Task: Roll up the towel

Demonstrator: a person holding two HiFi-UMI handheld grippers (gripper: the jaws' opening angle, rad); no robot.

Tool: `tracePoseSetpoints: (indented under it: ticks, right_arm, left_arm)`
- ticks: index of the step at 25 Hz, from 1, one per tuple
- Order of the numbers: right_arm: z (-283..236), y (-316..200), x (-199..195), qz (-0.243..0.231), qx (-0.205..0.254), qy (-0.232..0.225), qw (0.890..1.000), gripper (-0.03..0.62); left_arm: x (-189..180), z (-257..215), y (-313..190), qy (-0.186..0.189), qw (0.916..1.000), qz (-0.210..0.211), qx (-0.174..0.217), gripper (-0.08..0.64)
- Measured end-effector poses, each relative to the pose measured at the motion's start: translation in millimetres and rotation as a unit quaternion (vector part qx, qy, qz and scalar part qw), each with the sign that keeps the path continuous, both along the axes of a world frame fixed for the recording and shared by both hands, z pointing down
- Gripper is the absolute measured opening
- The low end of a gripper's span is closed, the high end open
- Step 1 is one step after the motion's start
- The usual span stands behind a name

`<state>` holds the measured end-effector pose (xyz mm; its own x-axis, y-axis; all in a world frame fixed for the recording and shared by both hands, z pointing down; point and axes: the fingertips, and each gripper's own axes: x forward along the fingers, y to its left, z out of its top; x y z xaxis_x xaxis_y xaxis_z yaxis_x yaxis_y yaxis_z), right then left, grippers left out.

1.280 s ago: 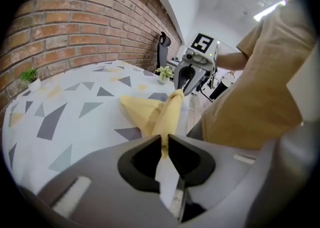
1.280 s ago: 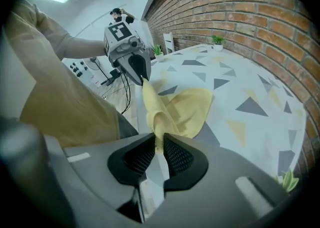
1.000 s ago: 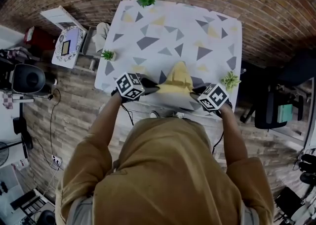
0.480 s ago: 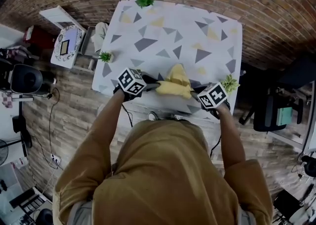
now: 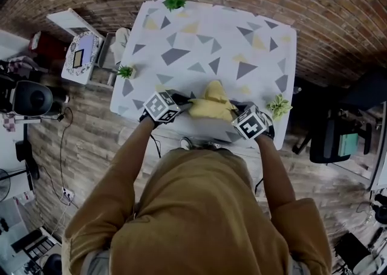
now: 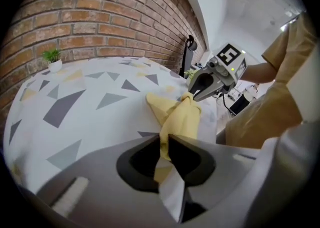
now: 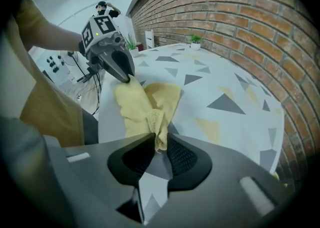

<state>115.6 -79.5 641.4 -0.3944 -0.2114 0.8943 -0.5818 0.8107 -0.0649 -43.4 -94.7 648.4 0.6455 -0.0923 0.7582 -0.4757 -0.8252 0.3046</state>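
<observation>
A yellow towel (image 5: 211, 104) lies bunched near the front edge of the table with the triangle-patterned cloth (image 5: 199, 38). My left gripper (image 5: 181, 101) is shut on the towel's left corner, and my right gripper (image 5: 239, 112) is shut on its right corner. In the left gripper view the towel (image 6: 176, 117) runs from my jaws (image 6: 164, 148) across to the right gripper (image 6: 196, 94). From the right gripper's camera the cloth (image 7: 145, 105) is pinched at my jaws (image 7: 160, 144), and the left gripper (image 7: 126, 75) grips its far corner. The towel hangs in folds between the two, its far part resting on the table.
Three small potted plants stand on the table: one at the far edge (image 5: 174, 2), one at the left edge (image 5: 125, 72), one at the right front corner (image 5: 280, 106). A white chair (image 5: 81, 50) is left of the table, a dark office chair (image 5: 338, 135) right. Brick floor surrounds it.
Both grippers have come down and toward the table's front edge with the towel still held. The towel, lifted and peaked before, now sits lower and more bunched.
</observation>
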Motion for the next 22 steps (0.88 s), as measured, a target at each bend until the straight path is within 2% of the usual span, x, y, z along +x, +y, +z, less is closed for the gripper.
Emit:
tracePoseSetpoints:
  ticks: [4, 8, 12, 15, 22]
  right_arm:
    - [6, -4, 3, 0.01, 0.041, 0.026, 0.999, 0.075]
    - [12, -5, 4, 0.023, 0.06, 0.035, 0.997, 0.091]
    - [14, -7, 3, 0.033, 0.079, 0.042, 0.995, 0.097]
    - [14, -8, 2, 0.036, 0.092, 0.049, 0.994, 0.098]
    - [14, -9, 2, 0.049, 0.113, 0.056, 0.991, 0.1]
  left_arm:
    - [-1, 3, -6, -0.024, 0.9986, -0.014, 0.045, 0.106]
    - [-1, 1, -7, -0.032, 0.9964, -0.042, 0.066, 0.109]
    - [-4, 4, -7, -0.056, 0.9925, -0.049, 0.097, 0.143]
    - [-7, 9, -8, -0.065, 0.9907, -0.056, 0.106, 0.189]
    - [-8, 11, -12, -0.083, 0.9872, -0.054, 0.125, 0.218]
